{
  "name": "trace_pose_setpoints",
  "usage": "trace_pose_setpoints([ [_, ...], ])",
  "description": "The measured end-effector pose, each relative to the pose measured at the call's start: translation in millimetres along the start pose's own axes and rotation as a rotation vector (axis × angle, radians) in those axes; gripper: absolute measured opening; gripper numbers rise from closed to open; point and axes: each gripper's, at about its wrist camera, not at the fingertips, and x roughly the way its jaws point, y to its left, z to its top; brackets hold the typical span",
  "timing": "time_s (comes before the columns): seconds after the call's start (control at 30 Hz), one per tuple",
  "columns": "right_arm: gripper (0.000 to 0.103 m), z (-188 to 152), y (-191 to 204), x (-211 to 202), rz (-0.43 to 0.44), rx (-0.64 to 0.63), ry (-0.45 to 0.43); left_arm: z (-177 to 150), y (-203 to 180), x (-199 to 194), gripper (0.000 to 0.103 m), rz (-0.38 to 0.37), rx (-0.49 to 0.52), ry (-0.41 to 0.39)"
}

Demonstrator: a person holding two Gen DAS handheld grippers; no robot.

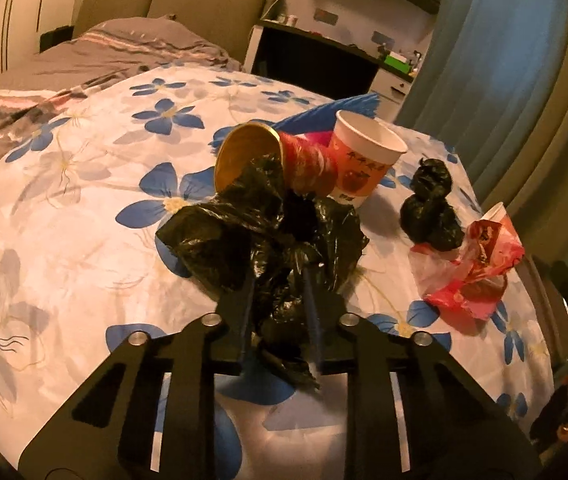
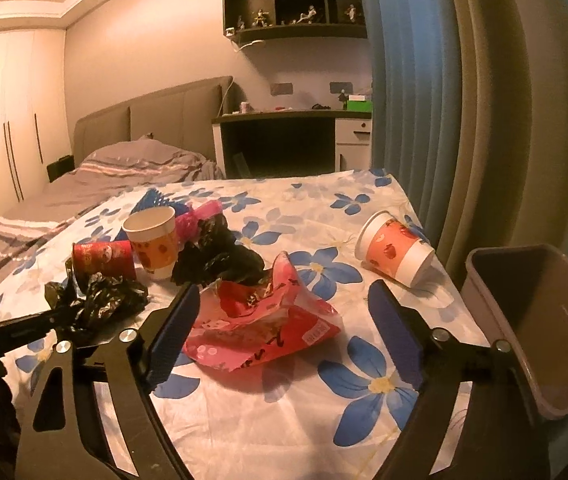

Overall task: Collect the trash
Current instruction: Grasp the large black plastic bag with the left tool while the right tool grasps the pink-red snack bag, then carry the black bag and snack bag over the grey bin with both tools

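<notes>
Here, the flowered bedsheet (image 2: 243,420) carries all the litter, with the grey waste bin (image 2: 532,320) at its right edge, open-mouthed and tilted toward the right wrist camera. Largest of the trash is the crumpled black plastic bag (image 1: 267,232), lying against the mouth of a tipped red paper cup (image 1: 308,164); the left gripper (image 1: 279,280) has its jaws pressed together on a fold of this bag, pinching film rather than bulk. The red snack wrapper (image 2: 259,320) lies flat between the spread jaws of the right gripper (image 2: 284,320), which does not yet touch it. An upright apple-print cup (image 2: 153,240), a second one on its side (image 2: 396,248) near the bin, and a smaller black wad (image 1: 430,208) remain untouched. To lift well, the left should rise slowly, since the thin film may slip or drag the adjoining cup; how deep the pinch sits is probably shallow, though the dark folds hide it. The right should straddle the wrapper's raised ridge before closing.
</notes>
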Motion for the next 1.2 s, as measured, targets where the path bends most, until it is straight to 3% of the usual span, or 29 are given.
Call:
trace_pose_setpoints([
  [0.33, 0.059, -1.9, 1.3, 20.4, 0.001, -0.005, 0.062, -5.1, -9.8, -50.8, 0.015, -0.087, 0.019, -0.098],
  [0.5, 0.050, 0.2, 0.7, 34.0, 0.008, 0.010, 0.093, 0.5, -13.2, -71.2, 0.015, -0.093, 0.022, -0.164],
  [0.7, 0.034, -0.1, -3.4, 53.2, 0.034, 0.047, 0.154, 2.1, -13.2, -72.8, 0.015, -0.098, 0.019, -0.169],
  [0.77, 0.016, -1.1, -3.3, 57.9, 0.051, 0.051, 0.175, 2.1, -12.9, -71.7, 0.015, -0.095, 0.017, -0.165],
  [0.87, 0.003, -3.6, -4.0, 59.9, 0.068, 0.057, 0.193, 1.8, -12.7, -71.0, 0.015, -0.094, 0.014, -0.161],
  [1.0, 0.001, -3.8, -10.1, 46.4, 0.075, 0.077, 0.164, 1.2, -12.8, -71.7, 0.015, -0.094, 0.014, -0.164],
  [1.2, 0.000, 4.9, -19.4, -0.9, 0.070, 0.073, 0.049, 1.2, -17.8, -74.9, 0.015, -0.094, 0.023, -0.177],
])
